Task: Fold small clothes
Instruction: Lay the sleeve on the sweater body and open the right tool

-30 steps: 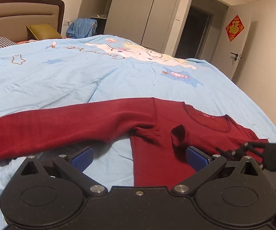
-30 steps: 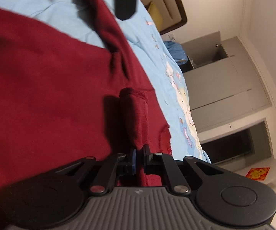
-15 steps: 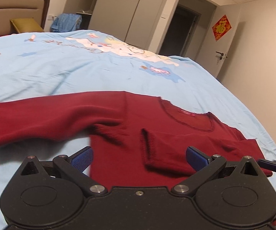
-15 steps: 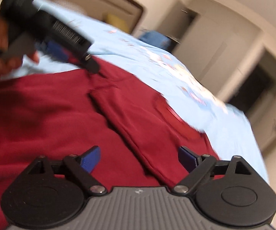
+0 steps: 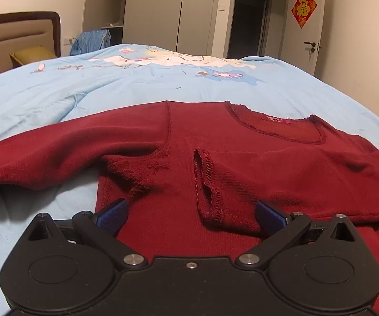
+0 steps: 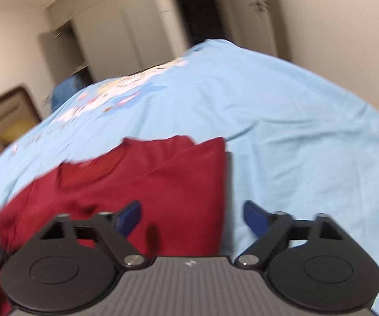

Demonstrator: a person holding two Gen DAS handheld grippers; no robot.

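A dark red long-sleeved shirt (image 5: pixel 242 158) lies flat on the light blue bedspread (image 5: pixel 163 84), neckline away from me. Its right sleeve is folded across the chest, the cuff (image 5: pixel 208 184) resting near the middle. The left sleeve (image 5: pixel 44 152) stretches out to the left. My left gripper (image 5: pixel 190 214) hovers open just over the shirt body, the cuff between its blue pads, nothing held. In the blurred right wrist view, my right gripper (image 6: pixel 190 216) is open above the shirt's folded right edge (image 6: pixel 179 184).
The bedspread (image 6: pixel 294 131) extends wide to the right of the shirt. A headboard (image 5: pixel 18 31) and yellow pillow (image 5: pixel 31 55) sit at far left, blue clothing (image 5: pixel 92 40) by the wardrobe, and a door with a red decoration (image 5: pixel 304 8) at back right.
The right gripper let go of the right sleeve, opened, and swung away to the shirt's right edge. The left gripper turned to face the shirt squarely. The sleeve now rests on the chest.
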